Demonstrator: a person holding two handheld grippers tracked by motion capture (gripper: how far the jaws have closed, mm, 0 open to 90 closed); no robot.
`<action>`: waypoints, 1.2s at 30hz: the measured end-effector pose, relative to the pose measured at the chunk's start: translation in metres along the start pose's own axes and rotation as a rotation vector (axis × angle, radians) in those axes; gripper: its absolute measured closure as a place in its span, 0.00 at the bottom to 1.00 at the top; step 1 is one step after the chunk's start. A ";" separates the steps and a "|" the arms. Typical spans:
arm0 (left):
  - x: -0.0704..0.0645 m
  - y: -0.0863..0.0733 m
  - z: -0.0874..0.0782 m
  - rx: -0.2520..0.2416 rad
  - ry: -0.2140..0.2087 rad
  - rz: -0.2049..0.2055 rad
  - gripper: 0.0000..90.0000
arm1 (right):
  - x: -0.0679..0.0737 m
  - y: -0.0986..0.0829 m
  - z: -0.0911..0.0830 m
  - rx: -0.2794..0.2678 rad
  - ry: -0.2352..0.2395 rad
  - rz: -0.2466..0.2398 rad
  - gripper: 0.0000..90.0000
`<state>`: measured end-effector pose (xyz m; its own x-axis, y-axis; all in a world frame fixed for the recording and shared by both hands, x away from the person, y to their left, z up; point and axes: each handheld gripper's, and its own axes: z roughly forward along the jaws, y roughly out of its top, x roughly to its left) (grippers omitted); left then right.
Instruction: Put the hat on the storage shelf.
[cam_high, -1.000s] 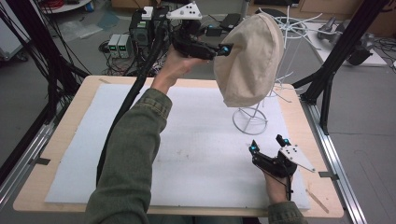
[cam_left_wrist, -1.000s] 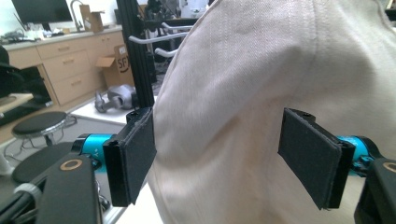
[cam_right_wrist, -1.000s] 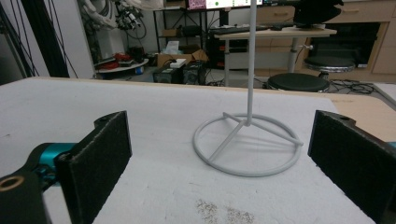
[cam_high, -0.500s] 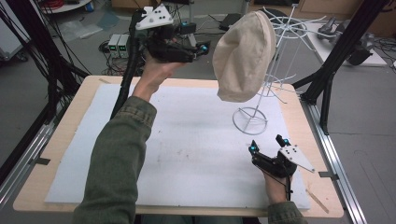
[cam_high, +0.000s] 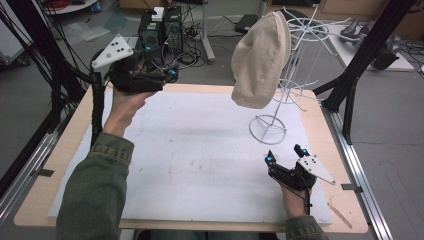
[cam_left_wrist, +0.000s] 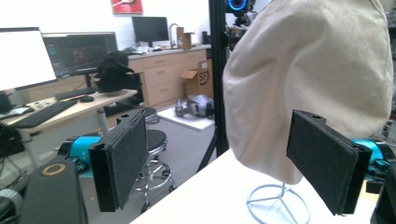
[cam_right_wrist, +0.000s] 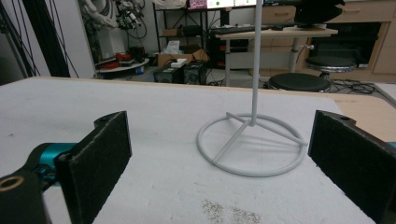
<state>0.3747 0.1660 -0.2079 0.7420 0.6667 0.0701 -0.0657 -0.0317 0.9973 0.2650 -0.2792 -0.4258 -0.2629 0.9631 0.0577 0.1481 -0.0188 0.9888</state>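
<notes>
Since the hat (cam_high: 260, 60) hangs on the wire stand (cam_high: 287, 90), I hold the left gripper (cam_high: 167, 75) wide open beside it; the right gripper (cam_high: 285, 155) rests open by the stand's base.

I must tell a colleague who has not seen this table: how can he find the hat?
Look at the white wire stand on the right rear part of the white table mat. The beige cloth hat hangs on its upper hooks; it is the one soft thing among thin wires.

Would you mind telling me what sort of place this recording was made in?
Most likely a robotics lab or workshop: computer monitors on a desk, black frame posts around the table, cables and electronics on the floor.
</notes>
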 end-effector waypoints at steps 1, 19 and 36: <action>0.000 -0.002 -0.005 -0.004 0.006 -0.005 0.23 | 0.000 0.000 0.000 -0.001 0.000 0.000 0.06; 0.017 -0.052 -0.070 -0.005 0.148 -0.043 0.21 | 0.001 -0.001 0.000 0.007 -0.001 -0.001 0.06; 0.024 -0.118 -0.121 0.000 0.280 -0.143 0.21 | 0.003 -0.001 0.000 0.015 -0.007 -0.001 0.05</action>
<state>0.3194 0.2762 -0.3262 0.5312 0.8435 -0.0794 0.0264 0.0772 0.9967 0.2638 -0.2765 -0.4265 -0.2562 0.9650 0.0559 0.1618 -0.0142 0.9867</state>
